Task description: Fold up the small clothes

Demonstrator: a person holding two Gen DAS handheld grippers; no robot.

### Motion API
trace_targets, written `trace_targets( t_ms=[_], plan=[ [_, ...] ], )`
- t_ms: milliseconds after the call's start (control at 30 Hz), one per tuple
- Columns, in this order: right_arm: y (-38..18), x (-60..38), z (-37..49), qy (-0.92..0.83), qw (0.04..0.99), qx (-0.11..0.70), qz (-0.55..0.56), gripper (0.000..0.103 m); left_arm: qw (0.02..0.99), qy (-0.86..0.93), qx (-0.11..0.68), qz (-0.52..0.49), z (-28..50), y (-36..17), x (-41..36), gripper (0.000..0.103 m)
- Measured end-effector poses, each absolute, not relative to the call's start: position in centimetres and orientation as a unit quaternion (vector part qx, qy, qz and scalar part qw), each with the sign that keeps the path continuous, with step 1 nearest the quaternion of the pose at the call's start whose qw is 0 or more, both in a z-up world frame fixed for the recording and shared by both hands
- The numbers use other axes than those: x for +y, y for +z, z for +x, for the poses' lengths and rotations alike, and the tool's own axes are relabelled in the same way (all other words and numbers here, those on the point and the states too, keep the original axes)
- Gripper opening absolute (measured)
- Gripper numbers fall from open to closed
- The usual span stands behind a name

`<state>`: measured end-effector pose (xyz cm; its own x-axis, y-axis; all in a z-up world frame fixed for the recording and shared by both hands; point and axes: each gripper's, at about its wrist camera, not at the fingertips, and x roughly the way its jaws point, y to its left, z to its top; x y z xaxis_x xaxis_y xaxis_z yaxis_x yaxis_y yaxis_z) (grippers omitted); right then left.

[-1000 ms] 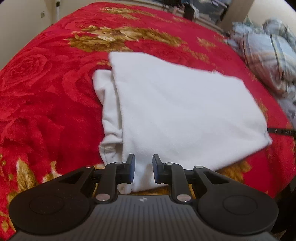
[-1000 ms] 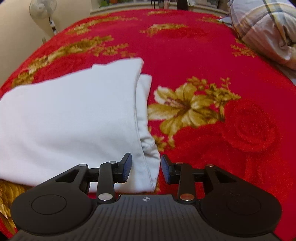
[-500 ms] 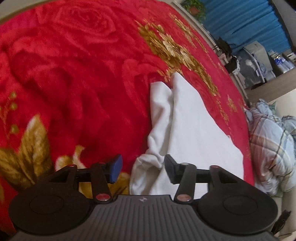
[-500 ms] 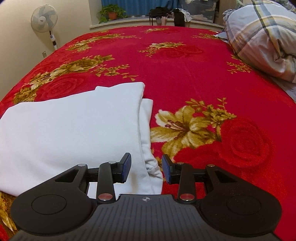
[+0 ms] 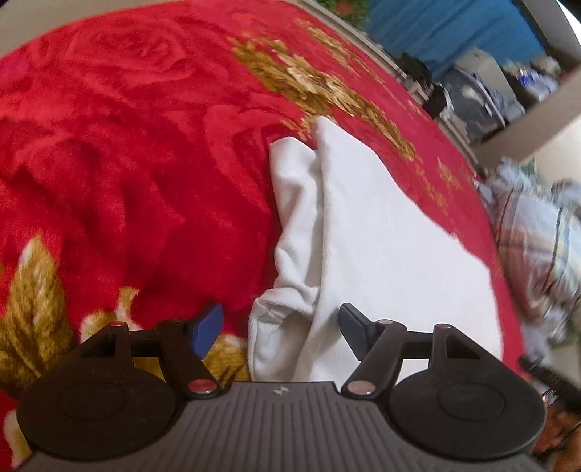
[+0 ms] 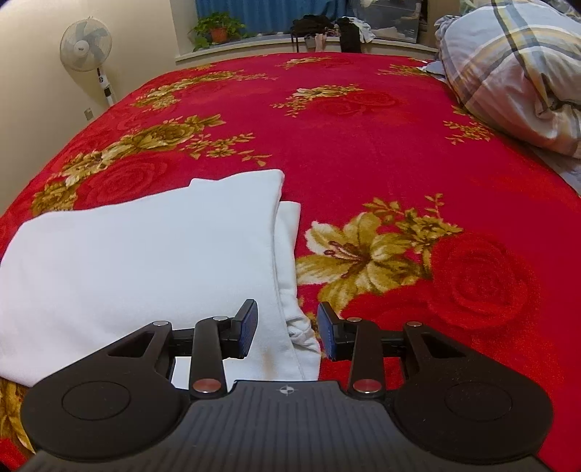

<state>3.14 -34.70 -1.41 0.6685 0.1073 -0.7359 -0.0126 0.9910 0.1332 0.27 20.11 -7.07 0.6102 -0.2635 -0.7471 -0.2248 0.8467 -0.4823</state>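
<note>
A folded white garment [image 5: 381,254] lies on the red flowered blanket [image 5: 127,163], with a narrower layer sticking out along one side. My left gripper [image 5: 279,328] hangs over the garment's near corner. Its jaws are opening wide, the bunched corner lies between them, and the pads do not press on it. In the right wrist view the same garment [image 6: 145,261] fills the lower left. My right gripper [image 6: 287,330] stands open over the garment's near right edge, and the hem lies loose between its fingers.
A plaid duvet [image 6: 515,72] is heaped at the right side of the bed [image 6: 363,145] and shows in the left view too [image 5: 537,247]. A standing fan [image 6: 85,45] and a sill with a potted plant [image 6: 218,29] lie beyond the bed.
My left gripper has rolled and shifted toward the garment's side edge, and its jaws have spread from nearly shut to wide. My right gripper has hardly moved, and its jaws stand the same.
</note>
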Motion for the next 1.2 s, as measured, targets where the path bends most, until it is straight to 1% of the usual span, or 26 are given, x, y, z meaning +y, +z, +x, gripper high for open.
trace_targets(
  t_ms=[67,100,133,167,200,267,333,400,467,600,767,967,1100,1167,1200],
  plan=[
    [-1.2,-34.9,3.1,0.033,0.912,0.403,0.061,0.038,0.862,-0.01,0.441,-0.251,0.2,-6.9,19.3,0.073],
    [-1.1,-35.1,3.0,0.034,0.913,0.403,0.063,0.038,0.867,-0.01,0.44,-0.231,0.2,-6.7,18.7,0.068],
    [-0.9,-35.2,3.0,0.035,0.913,0.402,0.066,0.038,0.872,-0.012,0.437,-0.222,0.0,-6.5,18.3,0.053],
    [-0.9,-35.3,2.9,0.036,0.913,0.401,0.068,0.038,0.874,-0.026,0.43,-0.227,-0.2,-6.1,18.0,0.045],
    [-0.8,-35.3,2.9,0.037,0.913,0.401,0.07,0.038,0.874,-0.037,0.424,-0.236,-0.4,-5.9,17.8,0.042],
    [-0.7,-35.5,2.8,0.038,0.913,0.4,0.072,0.038,0.875,-0.044,0.419,-0.238,-0.6,-5.9,17.5,0.043],
    [-0.6,-35.7,2.7,0.039,0.913,0.4,0.076,0.038,0.866,-0.027,0.439,-0.238,-0.4,-7.0,17.6,0.049],
    [-0.6,-35.8,2.7,0.04,0.912,0.399,0.079,0.038,0.855,-0.022,0.439,-0.276,-0.2,-7.6,18.3,0.049],
    [-0.4,-36.0,2.7,0.042,0.913,0.397,0.081,0.038,0.851,-0.019,0.439,-0.289,-0.1,-7.6,18.6,0.05],
    [-0.3,-36.3,2.5,0.045,0.914,0.395,0.086,0.038,0.856,-0.016,0.437,-0.276,0.0,-7.6,17.9,0.052],
    [-0.2,-36.7,2.5,0.046,0.913,0.394,0.092,0.038,0.853,-0.003,0.432,-0.294,0.3,-7.6,18.2,0.052],
    [-0.3,-37.2,2.5,0.047,0.912,0.396,0.096,0.038,0.875,0.025,0.414,-0.249,-0.3,-7.0,17.0,0.052],
    [-0.4,-37.7,2.5,0.045,0.911,0.397,0.1,0.038,0.88,0.027,0.408,-0.24,-0.2,-7.4,16.6,0.054],
    [-0.4,-37.8,2.5,0.044,0.911,0.397,0.101,0.038,0.885,0.022,0.407,-0.226,-0.3,-7.4,16.3,0.052],
    [-0.4,-37.9,2.6,0.043,0.911,0.397,0.102,0.038,0.886,0.019,0.405,-0.224,-0.3,-7.4,16.3,0.044]
  ],
)
